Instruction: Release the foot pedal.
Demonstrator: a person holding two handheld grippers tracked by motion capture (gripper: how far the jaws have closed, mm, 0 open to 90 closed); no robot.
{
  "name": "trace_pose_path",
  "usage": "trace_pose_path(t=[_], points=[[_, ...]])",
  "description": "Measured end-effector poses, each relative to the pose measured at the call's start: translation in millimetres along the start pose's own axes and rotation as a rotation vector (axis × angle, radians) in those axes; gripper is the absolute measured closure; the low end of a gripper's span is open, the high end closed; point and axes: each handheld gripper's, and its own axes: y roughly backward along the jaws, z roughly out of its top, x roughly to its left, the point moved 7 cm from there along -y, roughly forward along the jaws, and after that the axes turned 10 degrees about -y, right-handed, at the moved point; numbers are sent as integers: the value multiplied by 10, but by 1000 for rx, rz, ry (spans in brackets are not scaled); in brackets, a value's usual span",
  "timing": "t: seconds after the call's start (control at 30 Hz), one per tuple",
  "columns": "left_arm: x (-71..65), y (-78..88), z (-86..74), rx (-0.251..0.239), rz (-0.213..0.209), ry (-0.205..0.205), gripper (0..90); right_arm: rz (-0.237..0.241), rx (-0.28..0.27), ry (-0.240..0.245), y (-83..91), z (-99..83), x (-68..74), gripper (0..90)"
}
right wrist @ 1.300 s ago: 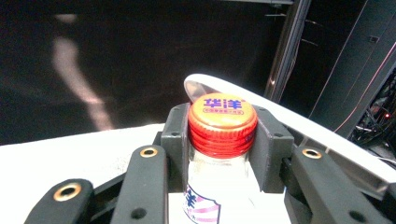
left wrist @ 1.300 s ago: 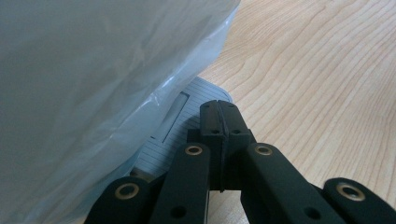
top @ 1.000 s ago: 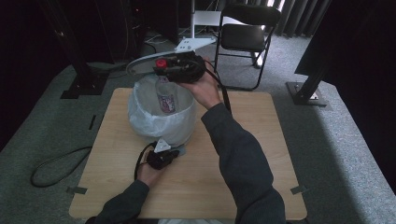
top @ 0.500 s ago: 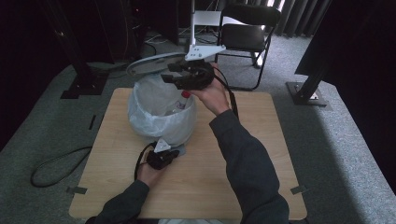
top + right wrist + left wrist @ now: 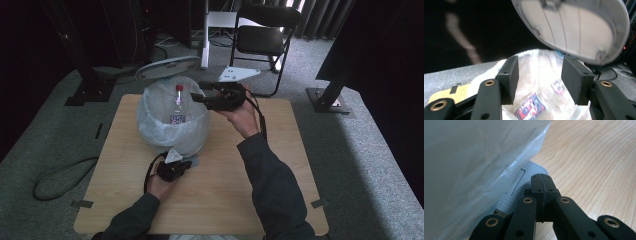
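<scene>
A bin lined with a white plastic bag stands on the wooden table, its grey lid tipped up at the back. A clear bottle with a red cap stands inside the bag, free of both grippers. My right gripper hovers at the bin's right rim pointing left; its jaws have just been opening and nothing is between them. In the right gripper view the gripper looks into the bag at the bottle's label, under the lid. My left gripper is shut, with its tips on the bin's grey ribbed pedal.
A black folding chair stands behind the table. Dark stand bases sit on the carpet at back right and back left. A black cable loops on the floor at the left. The bag's wall bulges beside the left gripper.
The right gripper carried the bottle over the bin, let it go and moved right and down. The bottle now stands in the bag. The left gripper has stayed on the pedal.
</scene>
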Motion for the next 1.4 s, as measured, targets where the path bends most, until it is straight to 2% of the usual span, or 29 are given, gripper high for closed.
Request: trace_pose_path(t=[0.27, 0.37, 0.47, 0.5, 0.8, 0.9, 0.93, 1.07, 1.17, 1.2, 1.23, 1.3, 1.4], points=[[3, 2, -2, 2, -1, -2, 900, -51, 27, -51, -7, -302, -209, 451], [-1, 1, 1, -3, -11, 0, 900, -54, 29, -59, -8, -332, -223, 450], [-3, 0, 2, -4, -11, 2, 880, -88, 57, -50, -8, -489, -265, 451], [-3, 0, 2, -4, -11, 2, 880, -88, 57, -50, -8, -489, -265, 451], [2, 6, 9, -6, -7, 3, 879, -116, 69, -86, 34, -697, -376, 446], [3, 22, 33, -12, -2, 8, 875, -128, 76, -105, 72, -788, -441, 445], [21, 34, 40, -13, -1, -10, 871, -134, 77, -108, 85, -807, -455, 445], [27, 89, 88, -41, 8, 7, 860, -153, 85, -112, 135, -876, -514, 444], [8, 181, 131, -62, 21, 17, 806, -164, 88, -117, 178, -917, -550, 444], [37, 220, 152, -78, 13, -49, 798, -168, 90, -120, 190, -931, -563, 444], [56, 260, 160, -83, 39, -55, 792, -174, 93, -117, 201, -944, -579, 444], [75, 309, 182, -90, 33, -96, 784, -185, 101, -116, 223, -971, -604, 443], [76, 356, 178, -93, 38, -85, 777, -196, 103, -119, 256, -1004, -630, 442]])
